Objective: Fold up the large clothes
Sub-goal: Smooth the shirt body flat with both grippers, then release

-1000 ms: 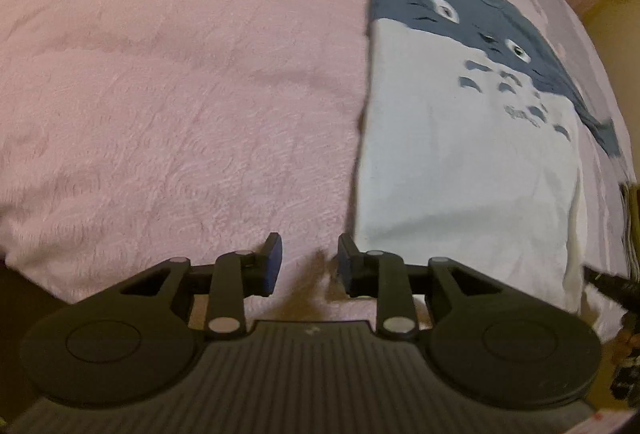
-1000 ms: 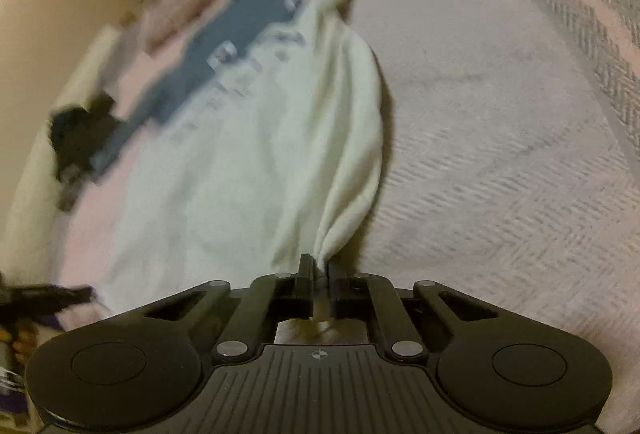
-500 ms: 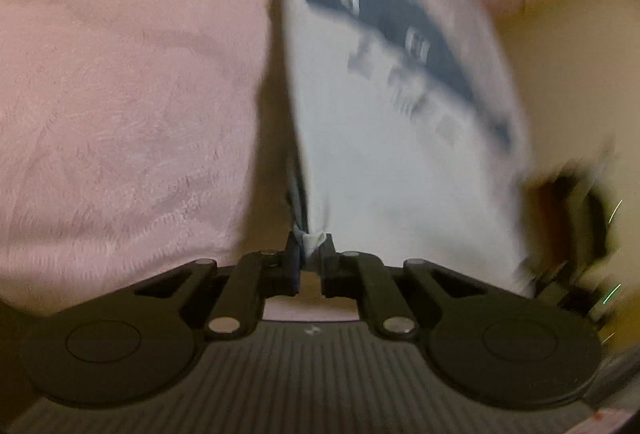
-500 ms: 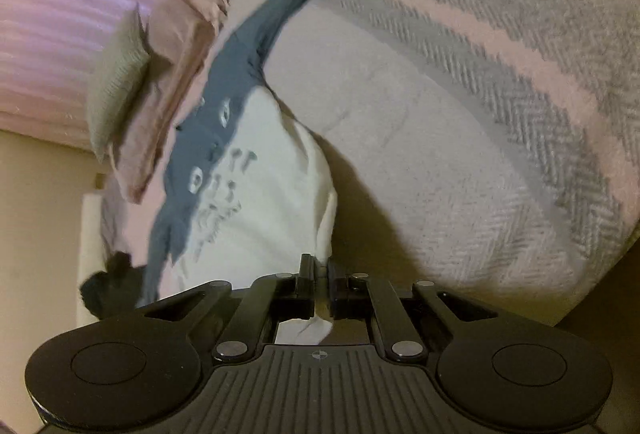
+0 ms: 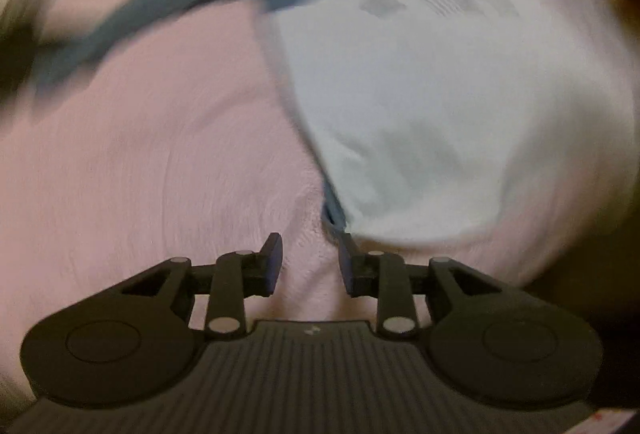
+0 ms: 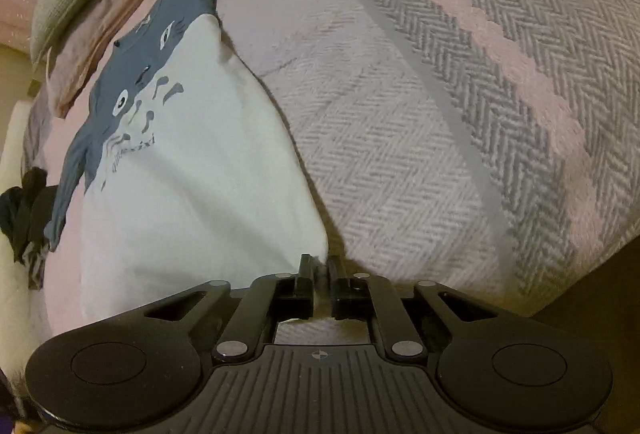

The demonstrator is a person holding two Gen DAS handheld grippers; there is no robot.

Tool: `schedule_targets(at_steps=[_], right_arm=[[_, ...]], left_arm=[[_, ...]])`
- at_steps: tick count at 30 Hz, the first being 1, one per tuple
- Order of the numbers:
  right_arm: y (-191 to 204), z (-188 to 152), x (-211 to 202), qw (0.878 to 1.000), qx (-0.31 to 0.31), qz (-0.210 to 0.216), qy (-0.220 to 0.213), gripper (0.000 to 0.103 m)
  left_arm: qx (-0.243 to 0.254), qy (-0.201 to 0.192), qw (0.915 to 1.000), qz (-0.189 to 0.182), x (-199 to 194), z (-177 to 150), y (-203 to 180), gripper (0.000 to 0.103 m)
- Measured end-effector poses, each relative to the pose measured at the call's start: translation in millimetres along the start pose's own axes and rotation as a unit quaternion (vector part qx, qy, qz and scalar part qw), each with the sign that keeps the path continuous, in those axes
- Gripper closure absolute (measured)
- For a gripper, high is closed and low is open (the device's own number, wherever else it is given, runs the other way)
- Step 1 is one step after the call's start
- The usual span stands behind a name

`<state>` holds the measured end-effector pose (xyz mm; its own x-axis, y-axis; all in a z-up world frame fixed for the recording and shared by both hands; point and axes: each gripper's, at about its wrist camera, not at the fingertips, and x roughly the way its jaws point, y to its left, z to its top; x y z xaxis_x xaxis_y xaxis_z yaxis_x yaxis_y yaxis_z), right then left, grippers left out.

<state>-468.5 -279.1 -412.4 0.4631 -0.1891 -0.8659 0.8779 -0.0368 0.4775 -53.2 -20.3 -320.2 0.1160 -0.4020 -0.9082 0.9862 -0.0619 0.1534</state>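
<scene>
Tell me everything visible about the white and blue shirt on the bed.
The shirt is soft knit cloth, white below and grey-blue above, with long grey-blue sleeves and a cartoon face with eyes. It lies spread flat on the pink and grey blanket. The right gripper is shut on its hem corner; the left gripper is open beside the other corner.

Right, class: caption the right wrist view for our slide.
Right tool shut on shirt hem, laid over blanket.
</scene>
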Motion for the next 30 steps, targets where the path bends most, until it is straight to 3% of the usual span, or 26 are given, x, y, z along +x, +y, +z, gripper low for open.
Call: schedule_targets(at_steps=[1,2,4,9,11,13,14,15,16,17,18,19,20,21,22,23,24,25,26,28,29,30], right_arm=[[0,2,2,1.0,-0.001,0.0,0.002,0.095],[-1,1,1,1.0,-0.004,-0.001,0.003,0.095],[-4,1,-2,1.0,-0.011,-0.005,0.007,0.093],[-2,-1,1,1.0,-0.021,-0.01,0.011,0.092],[-2,-1,5,1.0,-0.025,-0.011,0.014,0.092],[-2,0,9,0.999,-0.03,-0.007,0.017,0.092],[-2,0,10,0.999,-0.033,-0.005,0.019,0.092],[-1,0,11,0.999,-0.037,-0.003,0.019,0.092],[0,0,10,0.999,-0.041,-0.001,0.02,0.092],[0,-1,7,0.999,-0.044,0.0,0.016,0.093],[1,-1,3,0.999,-0.049,0.004,0.012,0.1],[2,-1,-2,0.998,-0.054,0.013,0.008,0.103],[2,-1,-10,0.998,-0.057,0.023,0.0,0.103],[1,0,-17,0.998,-0.055,0.035,-0.007,0.103],[-1,2,-27,0.998,-0.045,0.049,-0.017,0.103],[-3,3,-34,0.998,-0.032,0.056,-0.023,0.103],[-6,5,-41,0.997,-0.018,0.063,-0.03,0.103],[-8,7,-48,0.997,-0.003,0.073,-0.037,0.103],[-10,8,-54,0.996,0.011,0.08,-0.041,0.103],[-10,11,-61,0.996,0.025,0.082,-0.035,0.103],[-9,12,-62,0.996,0.025,0.077,-0.029,0.103],[-9,12,-60,0.997,0.025,0.068,-0.018,0.103]], left_arm=[[0.089,0.008,0.996,0.008,3,-4,-13,0.078],[0.186,0.012,0.9823,0.015,5,-11,-28,0.077],[0.304,0.006,0.9521,0.032,10,-22,-44,0.076],[0.448,-0.045,0.8886,0.087,19,-38,-51,0.076],[0.516,-0.056,0.8501,0.091,32,-41,-62,0.078],[0.58,-0.063,0.8078,0.082,42,-52,-68,0.092],[0.6,-0.067,0.7932,0.078,43,-57,-69,0.096],[0.611,-0.075,0.7847,0.076,42,-61,-69,0.099],[0.607,-0.077,0.7872,0.073,40,-60,-69,0.1],[0.597,-0.074,0.7954,0.071,38,-57,-68,0.101],[0.579,-0.072,0.8094,0.069,35,-51,-66,0.101],[0.542,-0.069,0.8351,0.062,27,-43,-68,0.101],[0.471,-0.059,0.8787,0.046,17,-28,-64,0.101],[0.378,-0.052,0.9239,0.025,7,-12,-54,0.101],[0.27,-0.05,0.9615,0.001,-6,2,-39,0.102],[0.149,-0.047,0.9874,-0.024,-18,14,-19,0.102],[0.041,-0.051,0.9968,-0.046,-29,21,1,0.102],[-0.056,-0.059,0.9947,-0.063,-41,20,22,0.102],[-0.151,-0.063,0.9838,-0.072,-51,16,42,0.102],[-0.247,-0.056,0.9639,-0.081,-58,8,63,0.102],[-0.264,-0.05,0.9599,-0.079,-61,1,64,0.102],[-0.262,-0.036,0.9615,-0.074,-60,-3,62,0.102]])
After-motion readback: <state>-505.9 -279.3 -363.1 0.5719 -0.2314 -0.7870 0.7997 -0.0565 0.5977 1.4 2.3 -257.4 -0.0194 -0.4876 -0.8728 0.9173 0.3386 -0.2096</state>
